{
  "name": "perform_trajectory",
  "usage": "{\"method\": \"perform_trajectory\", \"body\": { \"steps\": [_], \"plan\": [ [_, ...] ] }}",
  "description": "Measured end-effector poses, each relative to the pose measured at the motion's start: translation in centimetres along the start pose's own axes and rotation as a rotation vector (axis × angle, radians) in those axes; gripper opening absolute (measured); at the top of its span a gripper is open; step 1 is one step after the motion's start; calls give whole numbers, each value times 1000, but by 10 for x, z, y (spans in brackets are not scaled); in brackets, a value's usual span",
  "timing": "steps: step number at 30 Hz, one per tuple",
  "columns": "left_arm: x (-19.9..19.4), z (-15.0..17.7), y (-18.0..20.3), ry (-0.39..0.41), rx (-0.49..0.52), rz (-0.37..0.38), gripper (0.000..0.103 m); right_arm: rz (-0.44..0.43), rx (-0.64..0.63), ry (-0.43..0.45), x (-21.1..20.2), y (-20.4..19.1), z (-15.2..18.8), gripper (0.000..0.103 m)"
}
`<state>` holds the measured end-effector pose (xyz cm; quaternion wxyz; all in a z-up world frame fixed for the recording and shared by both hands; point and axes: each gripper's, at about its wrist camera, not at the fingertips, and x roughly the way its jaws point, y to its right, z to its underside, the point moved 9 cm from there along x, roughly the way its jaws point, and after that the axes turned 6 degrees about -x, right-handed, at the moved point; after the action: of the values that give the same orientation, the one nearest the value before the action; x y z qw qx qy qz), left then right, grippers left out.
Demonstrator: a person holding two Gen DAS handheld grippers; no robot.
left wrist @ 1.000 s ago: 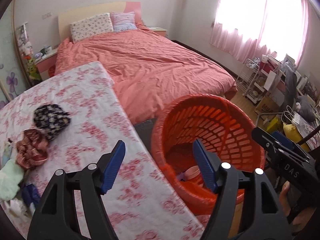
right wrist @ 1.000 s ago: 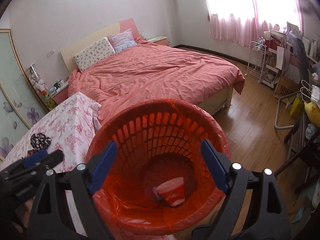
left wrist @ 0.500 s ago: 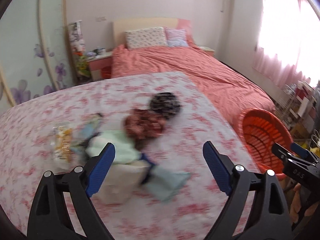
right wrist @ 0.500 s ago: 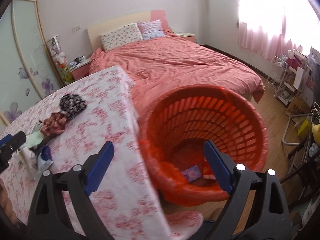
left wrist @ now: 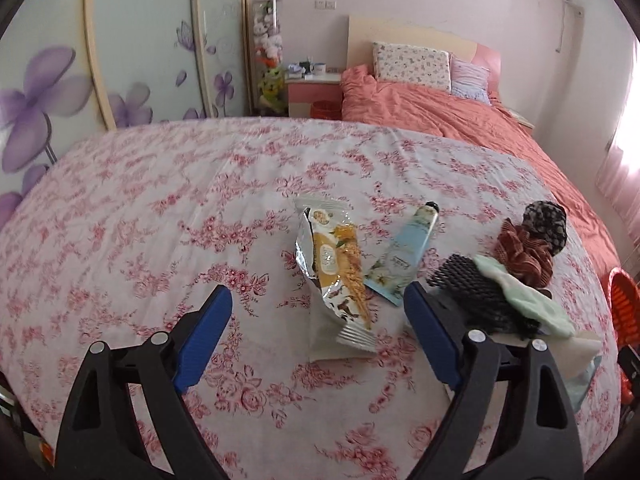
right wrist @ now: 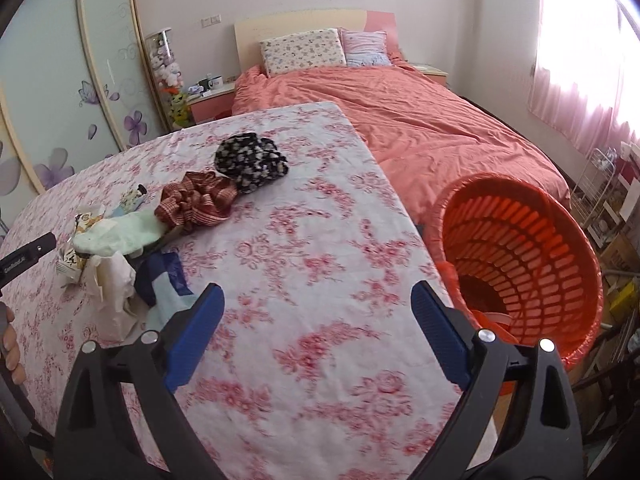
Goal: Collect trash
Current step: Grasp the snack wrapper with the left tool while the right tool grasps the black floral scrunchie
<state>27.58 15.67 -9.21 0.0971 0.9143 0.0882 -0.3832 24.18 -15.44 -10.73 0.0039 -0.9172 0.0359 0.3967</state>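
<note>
On the floral tablecloth lies a gold and white snack wrapper, just ahead of my left gripper. Its jaws are closing, with nothing pressed between them. Right of the wrapper are a pale blue tube, a black foam net and crumpled white paper. My right gripper hangs open and empty over bare cloth. The orange bin, lined with a red bag, stands on the floor past the table's right edge, with some trash at its bottom.
A mint cloth, a red-brown scrunchie, a black patterned scrunchie and a dark blue item lie in the same heap. A coral bed stands behind the table. A hand shows at the left edge.
Both grippers swung left, away from the bin and over the table. The left now faces the wrapper and tube; the right sees the bin at its right. Both jaws stand wider.
</note>
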Motion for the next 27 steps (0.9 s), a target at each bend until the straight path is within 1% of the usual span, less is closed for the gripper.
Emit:
{"method": "perform_trajectory", "body": {
  "steps": [3,8,10,11,13,16,18,25,27],
  "plan": [
    [19,1,0,-41,-13,35,79,7,-27,3,7,-10,-9,92],
    [46,6,2,-98,-3,32,67,14,-47,17,18,-15,-27,90],
    [59,8,1,-133,-16,33,58,10,-46,17,26,-17,-35,89],
    [61,7,0,-127,-14,27,57,5,-45,17,29,-19,-39,88],
    [63,5,-1,-117,16,-1,43,-8,-45,13,40,-22,-49,86],
    [64,2,-6,-121,18,2,42,-39,-38,1,59,-28,-62,82],
    [65,1,-13,-115,14,-11,42,-60,-26,-6,74,-32,-72,78],
    [72,-8,-19,-109,21,-22,42,-41,-14,-2,111,-42,-105,77],
    [74,-10,-19,-109,23,-24,42,-22,-32,-17,123,-45,-110,72]
  ]
}}
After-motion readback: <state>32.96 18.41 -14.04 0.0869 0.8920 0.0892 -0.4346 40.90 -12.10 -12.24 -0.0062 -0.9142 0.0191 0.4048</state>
